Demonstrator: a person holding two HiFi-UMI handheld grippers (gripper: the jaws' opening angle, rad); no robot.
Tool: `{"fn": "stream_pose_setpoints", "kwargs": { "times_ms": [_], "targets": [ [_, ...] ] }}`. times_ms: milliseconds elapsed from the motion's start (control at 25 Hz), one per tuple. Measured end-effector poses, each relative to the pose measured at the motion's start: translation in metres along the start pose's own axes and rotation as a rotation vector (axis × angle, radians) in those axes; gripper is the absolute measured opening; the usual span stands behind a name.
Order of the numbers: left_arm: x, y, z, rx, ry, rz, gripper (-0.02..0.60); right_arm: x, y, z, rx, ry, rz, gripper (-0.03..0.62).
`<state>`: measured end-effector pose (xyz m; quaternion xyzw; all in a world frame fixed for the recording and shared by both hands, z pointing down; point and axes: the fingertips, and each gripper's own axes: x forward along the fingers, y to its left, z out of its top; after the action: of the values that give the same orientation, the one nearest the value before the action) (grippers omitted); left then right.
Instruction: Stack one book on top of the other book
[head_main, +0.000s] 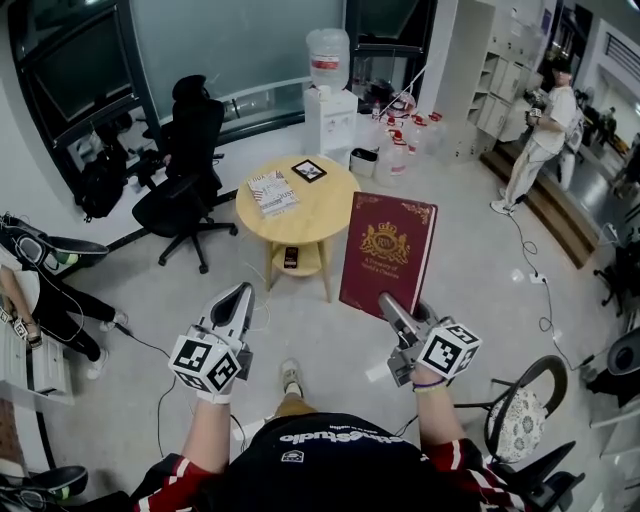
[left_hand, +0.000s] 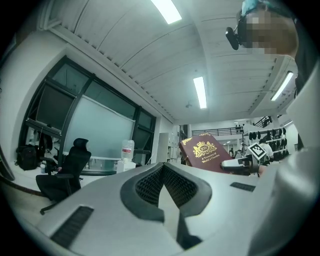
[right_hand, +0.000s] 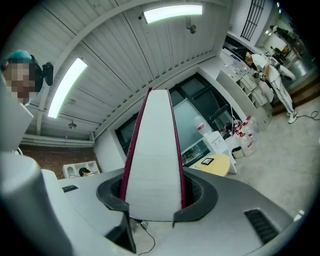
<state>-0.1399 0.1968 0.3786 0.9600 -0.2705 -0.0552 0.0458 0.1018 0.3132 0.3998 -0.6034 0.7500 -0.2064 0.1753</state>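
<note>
The right gripper (head_main: 392, 308) pinches the maroon hardcover book with a gold crest (head_main: 388, 250) at its lower edge. Its jaws are clamped against both covers, and the white page edge shows between them. The maroon hardcover book is held up off the floor with its front cover turned toward the person. In the head view it sits beside the right edge of the round pale wooden table (head_main: 330, 222). The white paperback book (head_main: 272, 192) lies flat on that tabletop, apart from the held one. The left gripper (head_main: 235, 300) hovers at the left, jaws pressed together on nothing.
</note>
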Motion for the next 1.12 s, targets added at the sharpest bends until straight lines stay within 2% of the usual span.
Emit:
{"fn": "stream_pose_setpoints", "kwargs": {
  "times_ms": [320, 680, 840, 960, 1120],
  "targets": [
    [0.011, 0.004, -0.001, 0.004, -0.011, -0.001, 0.017, 0.006, -0.011, 0.004, 0.008, -0.006, -0.003, 0.225],
    [0.029, 0.007, -0.022, 0.003, -0.016, 0.012, 0.017, 0.016, -0.036, -0.001, 0.032, -0.007, 0.016, 0.225],
    [0.04, 0.026, -0.021, 0.005, -0.018, 0.025, 0.017, 0.037, -0.043, 0.003, 0.027, -0.001, 0.024, 0.225],
    [0.051, 0.032, -0.035, 0.006, -0.022, 0.03, 0.017, 0.046, -0.059, -0.002, 0.026, -0.003, 0.03, 0.225],
    [0.07, 0.055, -0.025, -0.005, -0.019, 0.035, 0.017, 0.075, -0.064, 0.013, 0.028, -0.004, 0.02, 0.225]
  ]
}}
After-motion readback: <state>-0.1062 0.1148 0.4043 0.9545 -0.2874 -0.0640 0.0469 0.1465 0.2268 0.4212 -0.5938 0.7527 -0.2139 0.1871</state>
